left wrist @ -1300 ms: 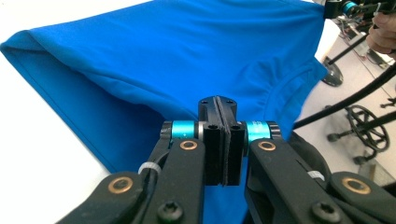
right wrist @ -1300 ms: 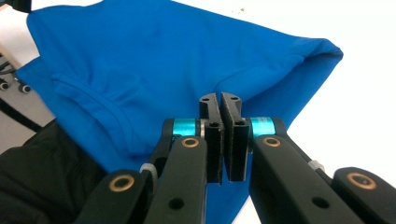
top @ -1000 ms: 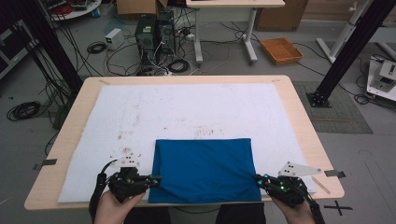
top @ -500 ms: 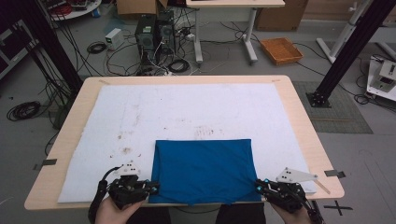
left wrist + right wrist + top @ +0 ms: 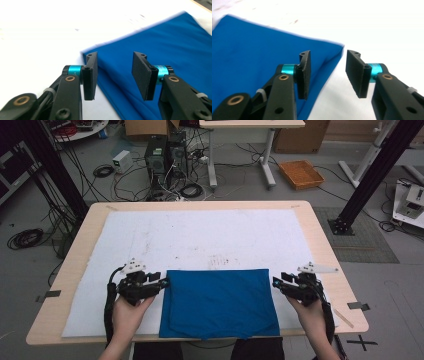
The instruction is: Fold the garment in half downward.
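**Blue cloth released, both grippers drawn off its far corners**

The blue cloth (image 5: 220,302) lies flat and folded on the near middle of the white mat (image 5: 200,240), its near edge reaching the table's (image 5: 320,245) near rim. It is a smooth, matte fabric, roughly rectangular, with a doubled edge visible in the left gripper view (image 5: 160,50).

The left gripper (image 5: 162,283) sits level at the cloth's far left corner, held in the person's left hand (image 5: 127,312), pointing right toward the cloth. The right gripper (image 5: 276,282) mirrors it at the far right corner, carried by the right hand (image 5: 306,312), pointing left. Both forearms come up from the near edge.

Compared with a second ago, both hands have shifted away from the person, from the cloth's near corners to its far ones. Both pairs of jaws have just been opening and now stand parted around halfway, gripping nothing; the cloth's corner lies below and beyond the flat black pads (image 5: 90,75).
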